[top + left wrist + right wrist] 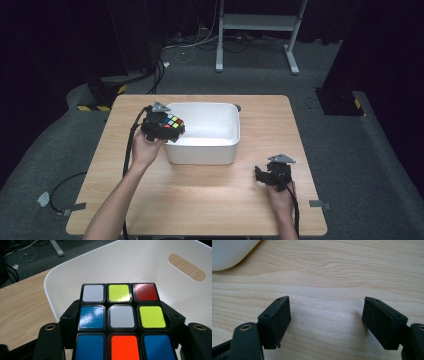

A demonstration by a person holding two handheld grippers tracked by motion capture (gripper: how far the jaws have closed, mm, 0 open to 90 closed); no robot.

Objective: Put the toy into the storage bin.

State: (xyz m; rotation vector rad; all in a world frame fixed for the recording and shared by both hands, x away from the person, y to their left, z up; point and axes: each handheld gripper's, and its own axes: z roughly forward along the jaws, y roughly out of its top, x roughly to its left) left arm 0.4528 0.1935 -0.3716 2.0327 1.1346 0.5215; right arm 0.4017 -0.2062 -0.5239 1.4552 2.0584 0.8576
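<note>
A Rubik's cube (172, 123) with mixed coloured stickers is clamped in my left gripper (167, 129), held over the left rim of the white plastic bin (220, 145). In the left gripper view the cube (121, 320) sits between the two black jaws, its top face showing white, yellow, red, blue and orange squares, with the bin's inside (140, 267) just beyond. My right gripper (265, 176) rests low over the wooden table (210, 200) to the right of the bin, open. In the right gripper view its gripper (327, 315) has wide-apart jaws with bare wood between them.
The bin has a slot handle (186, 267) in its far wall, and its corner (229, 252) shows at the top left of the right gripper view. Cables (131, 150) trail from the left gripper. Beyond the table stand a white frame (257, 30) and dark stands.
</note>
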